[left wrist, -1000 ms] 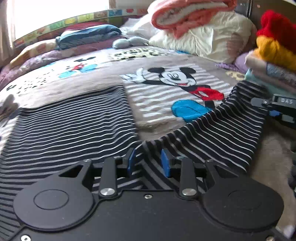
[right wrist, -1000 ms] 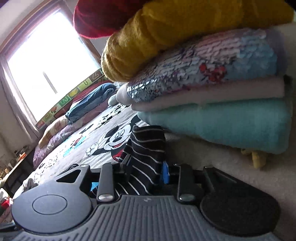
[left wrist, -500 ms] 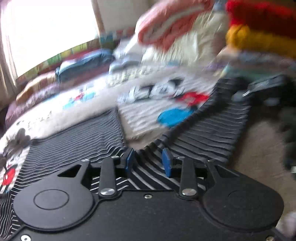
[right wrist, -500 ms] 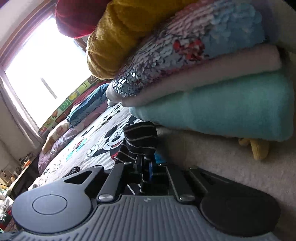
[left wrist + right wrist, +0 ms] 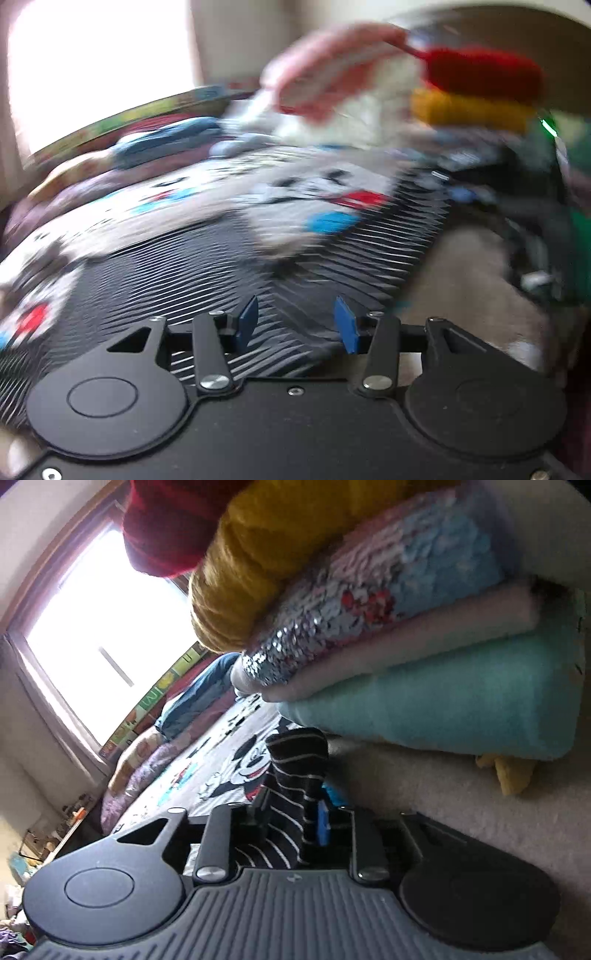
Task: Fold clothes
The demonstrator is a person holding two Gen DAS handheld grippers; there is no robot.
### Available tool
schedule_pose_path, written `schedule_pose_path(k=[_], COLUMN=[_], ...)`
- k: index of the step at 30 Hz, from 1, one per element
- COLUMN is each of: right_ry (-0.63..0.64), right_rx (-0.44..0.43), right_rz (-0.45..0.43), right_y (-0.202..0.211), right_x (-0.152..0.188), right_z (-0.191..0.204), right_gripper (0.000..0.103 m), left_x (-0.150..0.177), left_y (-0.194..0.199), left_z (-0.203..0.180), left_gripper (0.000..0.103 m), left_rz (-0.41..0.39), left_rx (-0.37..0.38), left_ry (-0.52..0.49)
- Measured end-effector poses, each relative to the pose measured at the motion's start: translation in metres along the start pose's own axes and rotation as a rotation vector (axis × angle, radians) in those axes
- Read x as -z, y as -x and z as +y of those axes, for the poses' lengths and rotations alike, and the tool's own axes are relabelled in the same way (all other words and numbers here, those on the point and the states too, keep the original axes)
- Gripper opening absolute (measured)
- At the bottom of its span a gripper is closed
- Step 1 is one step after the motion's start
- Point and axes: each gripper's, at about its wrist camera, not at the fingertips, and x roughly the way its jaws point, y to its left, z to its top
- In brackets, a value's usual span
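Striped shirt (image 5: pixel 207 266): black with thin white stripes, spread flat on the blanket; one sleeve runs off to the right toward the pile of folded clothes.
Left gripper (image 5: pixel 297 325): jaws opening, blue pads apart; striped cloth lies in the gap, but the pads do not press on it.
Right gripper (image 5: pixel 291 821): jaws opening; a bunched end of the shirt (image 5: pixel 299 771) stands up between them, and both fingers sit against the cloth.
Blanket (image 5: pixel 295 192): cartoon mouse print in grey, white, red and blue, under the shirt and showing beyond its far edge.
Pile of folded clothes (image 5: pixel 436 698): just beyond the sleeve end, on the blanket; teal at the bottom, then pale pink, sequins, yellow and red on top.
Window (image 5: pixel 103 642): bright, well beyond the shirt, at the far side of the bed.
Sharpness: left wrist view is smeared with motion; fine detail there cannot be told.
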Motion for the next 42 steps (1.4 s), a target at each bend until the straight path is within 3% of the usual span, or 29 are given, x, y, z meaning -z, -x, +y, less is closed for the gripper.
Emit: schedule_pose_path(k=[5, 6, 7, 9, 10, 13, 15, 19, 20, 21, 27, 29, 32, 35, 37, 39, 42], right_ry=[0.008, 0.006, -0.001, -0.016, -0.027, -0.066, -0.109, -0.165, -0.163, -0.161, -0.077, -0.053, -0.049, -0.057, -0.06, -0.063, -0.083], right_rx=[-0.011, -0.011, -0.009, -0.004, 0.001, 0.023, 0.023, 0.015, 0.013, 0.011, 0.034, 0.028, 0.01, 0.004, 0.0, -0.008, -0.031], right_rz=[0.017, 0.023, 0.026, 0.032, 0.032, 0.033, 0.045, 0.068, 0.069, 0.07, 0.07, 0.074, 0.078, 0.076, 0.077, 0.078, 0.079], right_y=[0.007, 0.008, 0.01, 0.014, 0.016, 0.024, 0.03, 0.038, 0.039, 0.04, 0.034, 0.031, 0.028, 0.027, 0.028, 0.028, 0.028], right_x=[0.0, 0.0, 0.001, 0.002, 0.003, 0.008, 0.013, 0.026, 0.029, 0.032, 0.042, 0.042, 0.041, 0.04, 0.039, 0.039, 0.037], right_z=[0.005, 0.007, 0.007, 0.008, 0.008, 0.007, 0.004, -0.001, 0.0, 0.001, 0.014, 0.017, 0.017, 0.017, 0.016, 0.016, 0.016], right_gripper=[0.049, 0.05, 0.052, 0.054, 0.054, 0.057, 0.061, 0.061, 0.061, 0.062, 0.065, 0.072, 0.076, 0.077, 0.077, 0.078, 0.08], left_x=[0.026, 0.039, 0.051, 0.058, 0.054, 0.045, 0.042, 0.058, 0.064, 0.066, 0.058, 0.066, 0.069, 0.055, 0.049, 0.042, 0.028], left_y=[0.005, -0.002, -0.015, -0.007, -0.002, 0.012, 0.006, -0.024, -0.035, -0.039, -0.033, -0.038, -0.043, -0.029, -0.017, -0.008, -0.004], left_z=[0.119, 0.14, 0.158, 0.179, 0.184, 0.209, 0.234, 0.272, 0.281, 0.284, 0.298, 0.319, 0.346, 0.339, 0.327, 0.303, 0.26], left_gripper=[0.044, 0.044, 0.044, 0.046, 0.046, 0.046, 0.046, 0.045, 0.044, 0.045, 0.045, 0.044, 0.047, 0.048, 0.056, 0.066, 0.069], left_rz=[0.036, 0.097, 0.214, 0.195, 0.188, 0.067, 0.036, 0.103, 0.17, 0.198, 0.126, 0.147, 0.206, 0.179, 0.155, 0.14, 0.129], left_rx=[-0.258, -0.294, -0.279, -0.218, -0.209, -0.238, -0.302, -0.397, -0.394, -0.388, -0.419, -0.452, -0.407, -0.393, -0.37, -0.334, -0.261], left_ry=[0.298, 0.332, 0.369, 0.431, 0.441, 0.446, 0.449, 0.398, 0.42, 0.438, 0.461, 0.542, 0.638, 0.598, 0.574, 0.522, 0.424])
